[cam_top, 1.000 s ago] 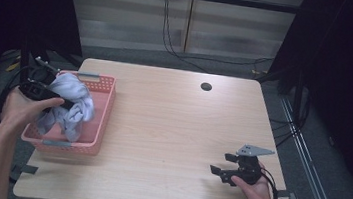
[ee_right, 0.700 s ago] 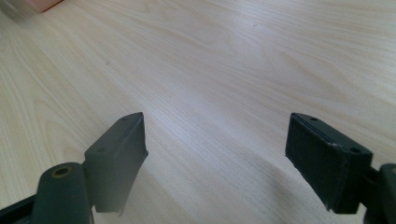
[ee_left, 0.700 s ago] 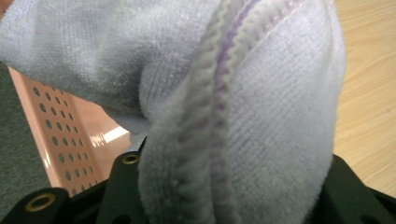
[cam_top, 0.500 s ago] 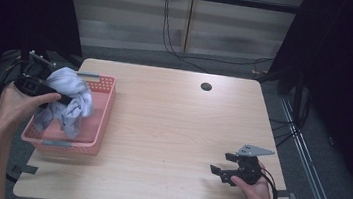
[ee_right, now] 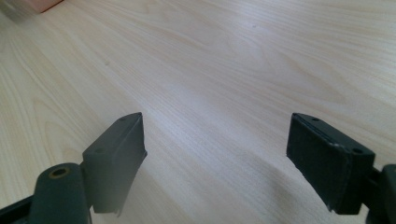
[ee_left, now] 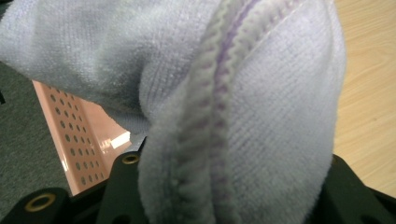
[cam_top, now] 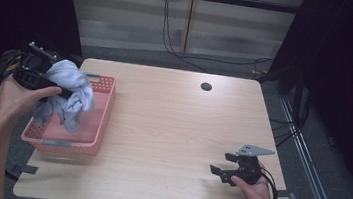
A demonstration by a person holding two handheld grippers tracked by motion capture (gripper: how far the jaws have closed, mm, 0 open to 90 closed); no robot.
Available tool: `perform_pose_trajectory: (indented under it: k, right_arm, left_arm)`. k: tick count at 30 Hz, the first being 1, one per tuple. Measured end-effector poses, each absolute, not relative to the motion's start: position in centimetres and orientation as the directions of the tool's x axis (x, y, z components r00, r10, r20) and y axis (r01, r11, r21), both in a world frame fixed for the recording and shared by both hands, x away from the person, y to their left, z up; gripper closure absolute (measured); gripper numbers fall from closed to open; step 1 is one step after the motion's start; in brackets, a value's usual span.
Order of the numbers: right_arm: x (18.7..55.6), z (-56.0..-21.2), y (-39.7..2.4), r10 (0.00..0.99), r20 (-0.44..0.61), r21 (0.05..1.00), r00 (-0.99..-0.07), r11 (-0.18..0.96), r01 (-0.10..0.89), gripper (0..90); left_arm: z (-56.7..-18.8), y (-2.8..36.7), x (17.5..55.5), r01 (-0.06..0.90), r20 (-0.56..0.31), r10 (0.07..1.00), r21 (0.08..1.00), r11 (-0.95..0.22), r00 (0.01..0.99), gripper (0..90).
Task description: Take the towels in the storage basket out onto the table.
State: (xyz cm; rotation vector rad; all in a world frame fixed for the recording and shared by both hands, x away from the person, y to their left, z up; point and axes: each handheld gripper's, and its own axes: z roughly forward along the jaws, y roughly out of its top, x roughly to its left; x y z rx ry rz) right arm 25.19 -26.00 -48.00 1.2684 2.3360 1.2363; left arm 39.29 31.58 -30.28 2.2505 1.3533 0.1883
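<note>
Overhead, left gripper clamps bunched pale-lilac cloth, hanging above pink basket at table's left edge; left gripper view adds stitched purple hem, cloth wedged between jaws, basket's perforated wall below; right gripper rests on table near front right, jaws wide apart, nothing between them; count: one cloth, one basket, two grippers, one dark hole in tabletop.

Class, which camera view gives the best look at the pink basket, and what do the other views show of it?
The high view: the whole pink basket sits at the table's left edge, with the grey cloth held above it by the left gripper. The left gripper view shows a perforated wall behind the cloth; the right gripper view catches a corner.
</note>
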Motion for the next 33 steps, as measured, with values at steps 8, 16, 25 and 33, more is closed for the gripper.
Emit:
perform_pose_trajectory:
  k: [8,16,25,33]
  right_arm:
    - [25.2,-48.0,-26.0,0.769,0.197,0.754,-0.609,0.278,0.595,18.5]
    - [25.2,-48.0,-26.0,0.766,0.193,0.753,-0.614,0.285,0.593,18.5]
    - [25.2,-48.0,-26.0,0.767,0.190,0.753,-0.613,0.286,0.593,18.3]
    - [25.3,-48.0,-26.1,0.768,0.189,0.753,-0.612,0.287,0.593,18.3]
  left_arm:
    - [-28.8,30.9,39.4,0.776,-0.106,0.855,0.488,-0.400,0.507,52.7]
    - [-27.3,30.1,39.5,0.784,-0.084,0.856,0.454,-0.423,0.510,52.7]
    - [-26.6,27.5,39.0,0.749,-0.082,0.819,0.464,-0.472,0.567,52.7]
    - [-25.3,24.8,38.8,0.707,-0.118,0.780,0.521,-0.479,0.615,52.8]
